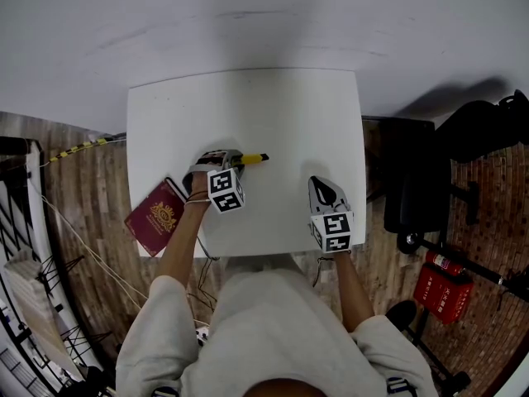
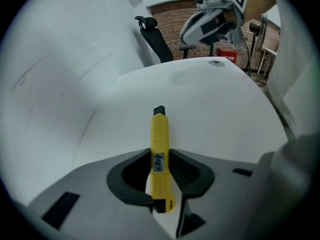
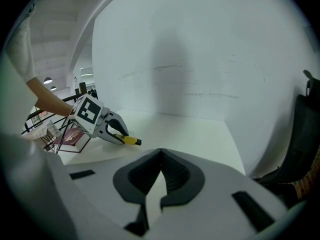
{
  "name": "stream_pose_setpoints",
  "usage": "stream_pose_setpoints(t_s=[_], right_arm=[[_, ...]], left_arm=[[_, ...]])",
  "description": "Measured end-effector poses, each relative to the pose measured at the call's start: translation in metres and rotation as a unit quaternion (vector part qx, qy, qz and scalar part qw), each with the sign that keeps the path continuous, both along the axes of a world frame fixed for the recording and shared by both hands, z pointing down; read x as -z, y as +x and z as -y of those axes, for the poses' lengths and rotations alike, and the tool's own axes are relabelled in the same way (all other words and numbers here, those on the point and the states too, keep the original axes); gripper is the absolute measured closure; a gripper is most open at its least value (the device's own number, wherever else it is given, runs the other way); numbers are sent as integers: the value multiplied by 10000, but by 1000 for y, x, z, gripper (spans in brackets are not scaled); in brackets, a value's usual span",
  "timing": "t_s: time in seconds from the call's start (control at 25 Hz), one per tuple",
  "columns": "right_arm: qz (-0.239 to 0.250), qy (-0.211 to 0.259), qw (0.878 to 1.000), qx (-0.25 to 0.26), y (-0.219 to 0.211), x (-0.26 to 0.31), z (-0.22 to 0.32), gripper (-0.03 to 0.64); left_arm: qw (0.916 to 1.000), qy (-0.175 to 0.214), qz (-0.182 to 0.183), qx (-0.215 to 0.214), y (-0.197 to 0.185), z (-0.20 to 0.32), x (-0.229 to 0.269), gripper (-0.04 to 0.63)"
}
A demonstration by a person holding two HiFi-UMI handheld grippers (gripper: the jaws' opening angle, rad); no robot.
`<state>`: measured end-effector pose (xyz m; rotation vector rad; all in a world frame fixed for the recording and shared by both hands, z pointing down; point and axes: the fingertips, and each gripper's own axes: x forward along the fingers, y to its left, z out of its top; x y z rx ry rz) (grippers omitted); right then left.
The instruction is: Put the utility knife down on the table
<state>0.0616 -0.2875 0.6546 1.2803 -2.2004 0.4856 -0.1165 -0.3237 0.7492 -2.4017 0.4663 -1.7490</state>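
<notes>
The yellow utility knife (image 1: 253, 159) has a black tip and points right, just over the white table (image 1: 281, 106). My left gripper (image 1: 231, 159) is shut on its handle end. In the left gripper view the knife (image 2: 159, 134) stands clamped between the dark pads (image 2: 186, 173) of the left gripper (image 2: 161, 156) and sticks out over the tabletop. My right gripper (image 1: 321, 184) rests near the table's front right, apart from the knife. In its own view the right gripper (image 3: 160, 154) has its jaws closed tip to tip on nothing, and the knife (image 3: 129, 140) shows at the left.
A dark red passport booklet (image 1: 157, 217) lies at the table's front left corner. A black office chair (image 1: 417, 193) stands right of the table, with a red fire extinguisher (image 1: 442, 288) on the wooden floor beside it. A white wall runs behind the table.
</notes>
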Motion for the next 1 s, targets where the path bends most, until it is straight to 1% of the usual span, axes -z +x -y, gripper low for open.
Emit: stream_pose_setpoints(t_s=[0.16, 0.32, 0.52, 0.68, 0.92, 1.0], right_arm=[[0, 28, 10000, -9, 1, 1, 0, 618], [-21, 26, 10000, -21, 4, 2, -1, 620], [-22, 37, 10000, -20, 4, 3, -1, 618], [-1, 65, 10000, 7, 1, 4, -3, 618], [-20, 83, 10000, -9, 3, 7, -7, 618], [-36, 74, 10000, -31, 5, 7, -9, 618]], left_arm=[[9997, -167, 137, -66, 0, 1, -9, 486], [9994, -302, 164, -82, 1, 1, -14, 486], [9989, -465, -12, -85, 5, 3, -4, 486], [9980, -595, 132, -161, 6, 2, -5, 485], [9984, -528, 118, -160, 5, 2, -4, 483], [9987, -456, 142, -153, 4, 3, -3, 463]])
